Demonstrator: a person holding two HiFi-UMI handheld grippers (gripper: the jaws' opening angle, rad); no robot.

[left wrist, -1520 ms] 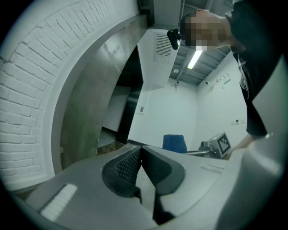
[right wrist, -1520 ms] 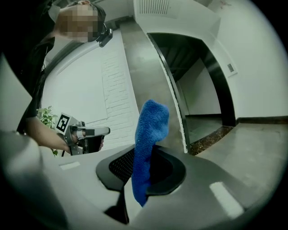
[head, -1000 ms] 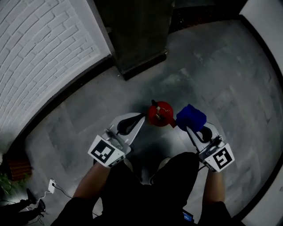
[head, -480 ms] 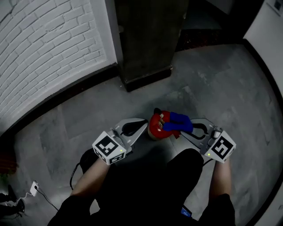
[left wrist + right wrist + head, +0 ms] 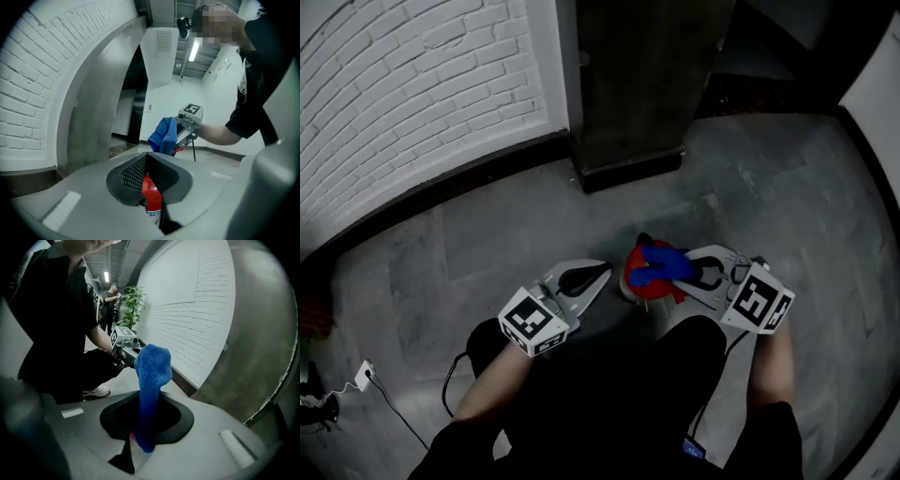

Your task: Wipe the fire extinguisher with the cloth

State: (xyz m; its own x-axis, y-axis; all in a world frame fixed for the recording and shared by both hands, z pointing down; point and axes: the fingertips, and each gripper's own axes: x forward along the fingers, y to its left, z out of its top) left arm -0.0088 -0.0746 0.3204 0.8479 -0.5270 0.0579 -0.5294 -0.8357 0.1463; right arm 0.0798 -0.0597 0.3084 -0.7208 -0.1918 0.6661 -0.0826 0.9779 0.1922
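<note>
A red fire extinguisher stands upright on the grey floor between my two grippers. A blue cloth lies over its top, and my right gripper is shut on that cloth. In the right gripper view the cloth sticks up out of the jaws and hides most of the extinguisher. My left gripper is shut with nothing in it, its tip close to the extinguisher's left side. In the left gripper view the red body shows just beyond the closed jaws, with the cloth above it.
A dark grey pillar rises just behind the extinguisher. A white brick wall with a black skirting runs along the left. A cable and plug lie on the floor at lower left. A potted plant stands far off.
Both grippers have come down. The right gripper swung the blue cloth left and down, from beside the extinguisher onto its top. The left gripper stays shut beside it.
</note>
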